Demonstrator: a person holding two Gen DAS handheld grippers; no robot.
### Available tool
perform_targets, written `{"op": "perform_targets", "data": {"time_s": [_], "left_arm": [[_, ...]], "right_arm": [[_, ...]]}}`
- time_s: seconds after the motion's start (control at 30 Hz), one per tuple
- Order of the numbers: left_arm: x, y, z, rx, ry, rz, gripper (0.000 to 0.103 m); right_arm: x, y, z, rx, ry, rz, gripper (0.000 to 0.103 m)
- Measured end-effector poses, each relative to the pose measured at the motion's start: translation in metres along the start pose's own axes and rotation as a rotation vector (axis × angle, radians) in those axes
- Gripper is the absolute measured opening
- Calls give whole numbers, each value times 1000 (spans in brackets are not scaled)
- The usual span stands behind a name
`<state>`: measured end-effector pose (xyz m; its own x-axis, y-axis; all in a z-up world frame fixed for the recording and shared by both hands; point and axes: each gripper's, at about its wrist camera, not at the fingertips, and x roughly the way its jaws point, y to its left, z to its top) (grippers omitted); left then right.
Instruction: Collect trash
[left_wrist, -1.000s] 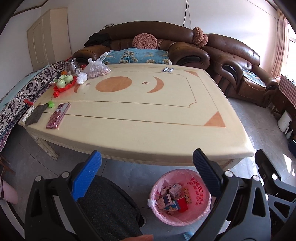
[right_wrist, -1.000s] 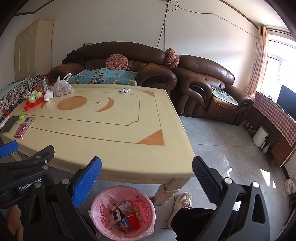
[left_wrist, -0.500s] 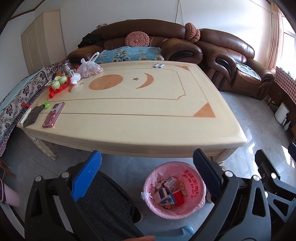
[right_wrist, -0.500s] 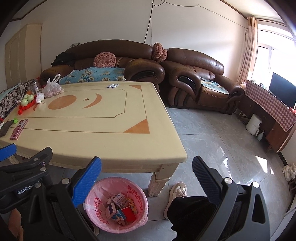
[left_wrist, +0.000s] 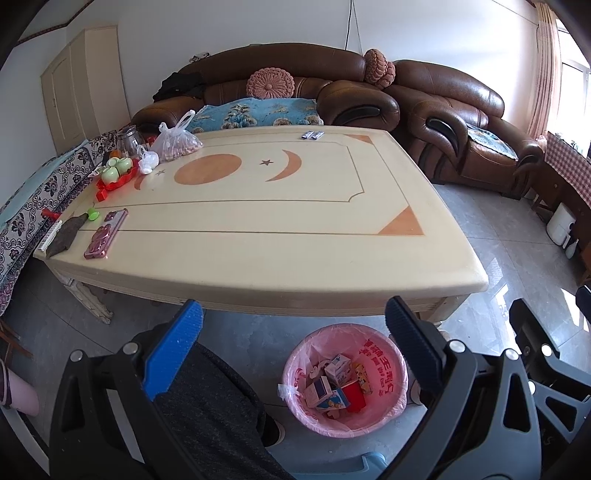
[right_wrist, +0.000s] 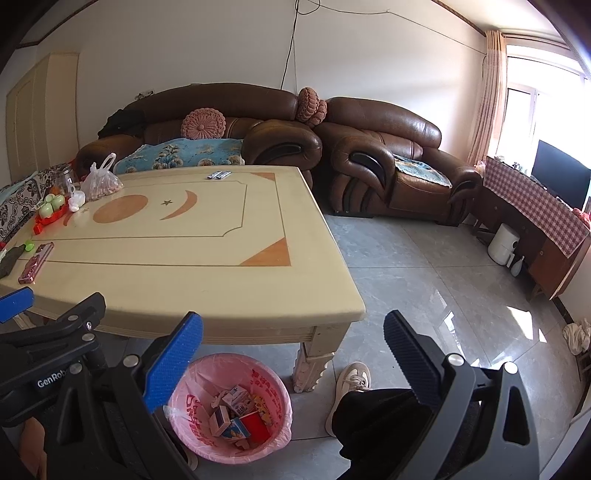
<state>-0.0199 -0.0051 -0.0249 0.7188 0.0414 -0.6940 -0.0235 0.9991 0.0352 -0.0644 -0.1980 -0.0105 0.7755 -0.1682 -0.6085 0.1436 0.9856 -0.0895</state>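
A pink trash bin (left_wrist: 384, 360) lined with a pink bag stands on the floor in front of the table's near right corner; it also shows in the right wrist view (right_wrist: 201, 437). Several small cartons and boxes (left_wrist: 332, 387) lie inside it (right_wrist: 236, 411). My left gripper (left_wrist: 291, 339) is open and empty, held above the floor near the bin. My right gripper (right_wrist: 291, 350) is open and empty, to the right of the left gripper, whose body (right_wrist: 55, 354) shows beside it.
A cream table (left_wrist: 295, 266) carries a pink phone (left_wrist: 105, 232), a dark cloth (left_wrist: 64, 236), a red tray with green cups (left_wrist: 116, 173), a plastic bag (left_wrist: 177, 142) and two small packets (left_wrist: 312, 135). Brown sofas (right_wrist: 388, 155) stand behind. My legs and shoe (right_wrist: 352, 376) are below.
Both grippers have drawn back and up from the table, so the table and bin look smaller and lower. Both stay open and empty.
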Motion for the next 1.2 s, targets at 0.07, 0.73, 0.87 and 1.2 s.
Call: {"op": "perform_targets", "data": {"time_s": [0.07, 0.73, 0.87, 1.2], "left_arm": [[0, 0, 0, 0, 3, 1, 97], [-2, -1, 0, 1, 3, 0, 97], [-2, -1, 0, 1, 3, 0, 97], [-4, 0, 1, 2, 0, 3, 97]], "right_arm": [[-1, -1, -1, 2, 2, 1, 96], [-6, -4, 2, 2, -9, -9, 96], [-6, -4, 2, 0, -10, -10, 96], [-6, -4, 2, 0, -11, -10, 96]]}}
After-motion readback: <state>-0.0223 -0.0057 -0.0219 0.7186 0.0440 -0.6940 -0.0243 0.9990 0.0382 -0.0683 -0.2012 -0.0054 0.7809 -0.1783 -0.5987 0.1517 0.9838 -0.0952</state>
